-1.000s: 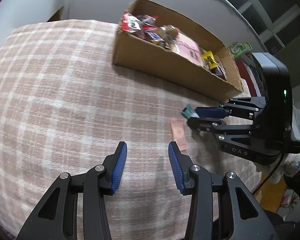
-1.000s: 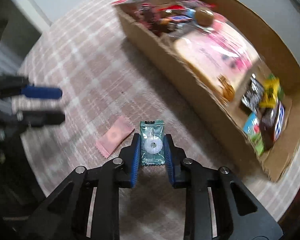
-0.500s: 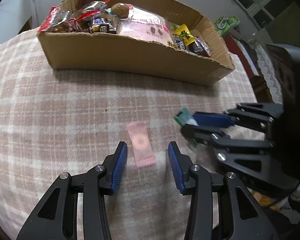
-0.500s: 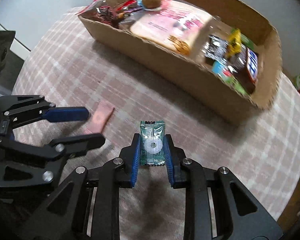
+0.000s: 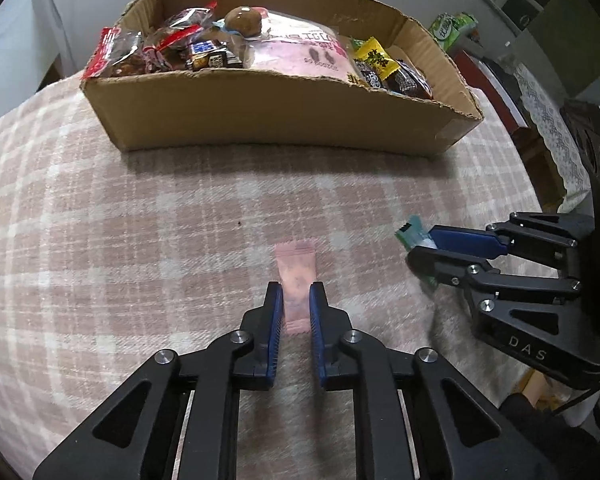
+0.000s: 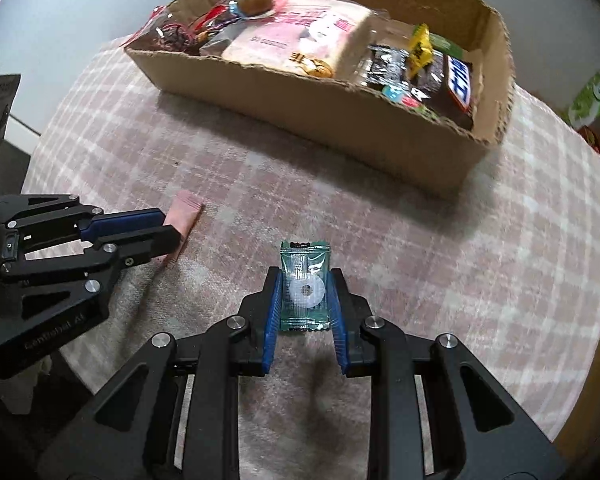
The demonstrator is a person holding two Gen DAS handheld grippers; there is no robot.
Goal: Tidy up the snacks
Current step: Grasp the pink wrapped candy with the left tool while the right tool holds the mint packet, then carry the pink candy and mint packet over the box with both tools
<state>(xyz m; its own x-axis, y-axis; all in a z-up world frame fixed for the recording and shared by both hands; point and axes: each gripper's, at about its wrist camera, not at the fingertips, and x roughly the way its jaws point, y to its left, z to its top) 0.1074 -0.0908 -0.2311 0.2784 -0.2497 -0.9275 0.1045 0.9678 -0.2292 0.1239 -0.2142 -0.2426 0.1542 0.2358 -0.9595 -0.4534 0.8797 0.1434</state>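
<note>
Table (image 5: 100,240), draped in a pink-and-cream checked cloth, fills most of both wrist views. Cardboard box (image 5: 284,116), long and open-topped with a ragged front edge, stands on the cloth at the far side, well apart from both of my claws; it is packed with snacks, among them a large pink packet (image 5: 304,56), a round brown sweet (image 5: 243,21), a yellow wrapper (image 5: 374,56) and a dark chocolate bar (image 6: 458,80) at the right end. My left gripper (image 5: 296,304) points steeply down at the cloth, its blue pads (image 5: 275,312) closed against the two long sides of the pink candy wrapper (image 5: 296,272), which lies flat on the cloth with its far half projecting beyond the fingertips. My right gripper (image 6: 305,292) is just beside it, likewise clamped: its blue pads press both edges of the green candy wrapper (image 6: 305,284), a clear-fronted sachet showing a white ring sweet inside. In the left wrist view only one corner of that green sachet shows past the right claw's fingers. A green carton (image 6: 592,100) stands off the table's far right edge
</note>
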